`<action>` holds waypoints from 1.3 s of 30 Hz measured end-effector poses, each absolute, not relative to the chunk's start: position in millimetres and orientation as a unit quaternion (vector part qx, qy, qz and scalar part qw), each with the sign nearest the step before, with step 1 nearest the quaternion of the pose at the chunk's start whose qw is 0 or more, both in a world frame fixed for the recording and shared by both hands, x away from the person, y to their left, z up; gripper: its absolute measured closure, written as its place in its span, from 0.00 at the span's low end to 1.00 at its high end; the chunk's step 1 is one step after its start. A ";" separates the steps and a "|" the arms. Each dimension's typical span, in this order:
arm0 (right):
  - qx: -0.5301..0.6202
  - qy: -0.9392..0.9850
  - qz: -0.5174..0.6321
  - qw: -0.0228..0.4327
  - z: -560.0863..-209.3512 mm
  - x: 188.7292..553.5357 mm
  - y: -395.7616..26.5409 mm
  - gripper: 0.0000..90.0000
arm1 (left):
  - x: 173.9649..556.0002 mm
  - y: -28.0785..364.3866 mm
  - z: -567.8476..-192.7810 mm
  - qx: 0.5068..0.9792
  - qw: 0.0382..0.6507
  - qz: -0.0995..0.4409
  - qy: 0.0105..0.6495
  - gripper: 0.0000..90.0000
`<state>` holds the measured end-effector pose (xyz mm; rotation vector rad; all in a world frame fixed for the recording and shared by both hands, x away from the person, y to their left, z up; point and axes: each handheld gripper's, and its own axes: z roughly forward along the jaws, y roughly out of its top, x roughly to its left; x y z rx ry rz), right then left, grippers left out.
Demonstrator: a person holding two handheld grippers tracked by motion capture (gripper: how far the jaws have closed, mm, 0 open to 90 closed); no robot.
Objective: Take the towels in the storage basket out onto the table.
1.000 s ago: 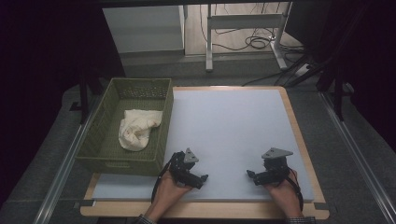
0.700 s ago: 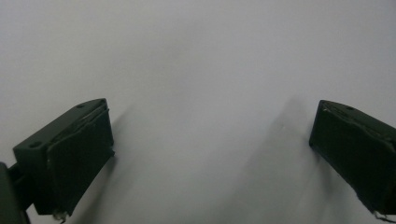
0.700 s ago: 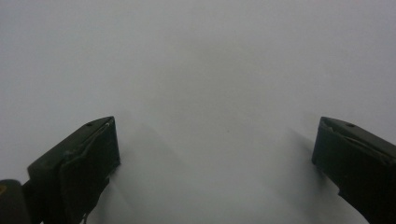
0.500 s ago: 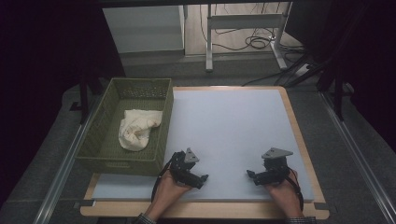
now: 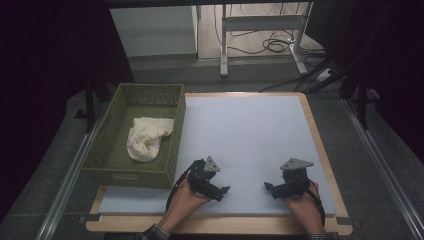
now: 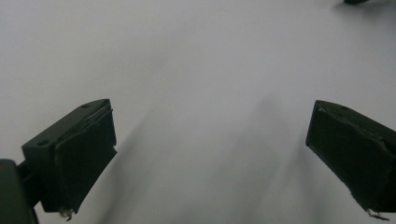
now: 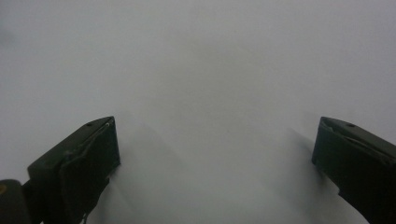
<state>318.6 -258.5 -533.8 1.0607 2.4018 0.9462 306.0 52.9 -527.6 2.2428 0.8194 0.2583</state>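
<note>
While both grippers rest low at the near edge of the table (image 5: 250,130), their fingers stand wide apart and hold nothing. In the left gripper view the two black fingers (image 6: 77,154) rise from the bottom corners with a broad stretch of bare white table between them; they grip nothing, and only their soft shadows lie on the surface. The right gripper view shows the same: the fingers (image 7: 77,163) spread far apart, nothing between them but the white top.

In the high view the left gripper (image 5: 220,192) sits at about seven o'clock on the table, its tips pointing toward four o'clock, inward and slightly back to the person. The left hand (image 5: 185,200) wraps it from below, with the forearm coming in from the bottom edge and a sleeve cuff just showing. The right gripper (image 5: 270,189) sits at about five o'clock, its tips pointing toward nine o'clock, toward the other gripper. The right hand (image 5: 302,205) holds it from behind, and the grey three-cornered plate rides on top. The two grippers are well apart, tips facing one another across bare table.

A crumpled cream cloth (image 5: 147,137) lies inside the green basket (image 5: 130,176), which stands at the table's nine o'clock edge, just beside the left gripper.
</note>
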 end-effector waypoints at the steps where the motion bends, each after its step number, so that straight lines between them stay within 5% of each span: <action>1: 0.374 0.847 0.334 0.174 -533.8 318.6 -258.5 0.01 | 306.6 52.1 -526.1 0.871 0.362 0.100 0.317 0.02; 39: 0.373 0.847 0.336 0.175 -534.1 318.9 -258.7 0.01 | 354.4 47.9 -437.5 0.882 0.354 0.111 0.291 0.03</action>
